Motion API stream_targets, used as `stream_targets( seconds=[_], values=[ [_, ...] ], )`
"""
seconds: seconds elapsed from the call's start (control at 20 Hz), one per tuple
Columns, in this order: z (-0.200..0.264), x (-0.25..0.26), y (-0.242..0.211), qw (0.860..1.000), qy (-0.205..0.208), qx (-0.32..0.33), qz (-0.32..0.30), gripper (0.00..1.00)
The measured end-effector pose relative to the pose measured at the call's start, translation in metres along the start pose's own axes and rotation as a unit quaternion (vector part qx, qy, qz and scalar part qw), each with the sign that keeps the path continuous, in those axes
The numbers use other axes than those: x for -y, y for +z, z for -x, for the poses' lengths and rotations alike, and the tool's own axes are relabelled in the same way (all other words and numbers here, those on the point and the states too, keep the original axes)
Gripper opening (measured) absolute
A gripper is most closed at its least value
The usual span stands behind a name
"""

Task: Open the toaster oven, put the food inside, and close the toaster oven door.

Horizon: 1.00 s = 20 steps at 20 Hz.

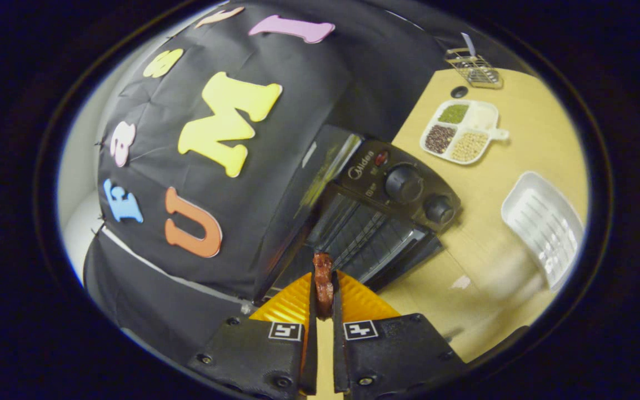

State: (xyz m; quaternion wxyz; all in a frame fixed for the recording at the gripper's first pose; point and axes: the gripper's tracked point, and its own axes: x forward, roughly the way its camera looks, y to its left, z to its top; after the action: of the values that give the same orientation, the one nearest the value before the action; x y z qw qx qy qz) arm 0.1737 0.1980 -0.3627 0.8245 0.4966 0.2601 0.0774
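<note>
My gripper [323, 289] is shut on a dark reddish-brown piece of food [323, 280], which stands up thin between the two fingers. Just beyond the fingertips lies a black toaster oven [375, 216], seen tilted, with its glass door [392, 250] down and open and the wire rack inside showing. Its control panel carries two round knobs [403, 183] and a small red light. Under the fingers is an orange ribbed plate [361, 303] on the wooden table [498, 255].
A white divided dish [463, 133] of beans and grains sits beyond the oven. A white slatted tray [545, 228] lies to the right of the oven, and a small wire basket [475, 68] stands at the far table edge. Black booth cloth rises to the left.
</note>
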Motion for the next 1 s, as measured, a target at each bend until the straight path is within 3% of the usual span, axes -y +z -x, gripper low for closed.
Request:
stream_targets(
  seconds=[0.15, 0.45, 0.8, 1.0],
  values=[
    [-0.032, 0.009, -0.003, 0.999, -0.031, 0.03, -0.012, 0.14],
    [-0.086, 0.0, -0.009, 0.998, -0.042, 0.055, 0.001, 0.14],
    [-0.107, 0.008, -0.018, 0.991, -0.086, 0.059, 0.079, 0.17],
    [-0.107, 0.021, -0.018, 0.985, -0.108, 0.045, 0.128, 0.28]
  ],
)
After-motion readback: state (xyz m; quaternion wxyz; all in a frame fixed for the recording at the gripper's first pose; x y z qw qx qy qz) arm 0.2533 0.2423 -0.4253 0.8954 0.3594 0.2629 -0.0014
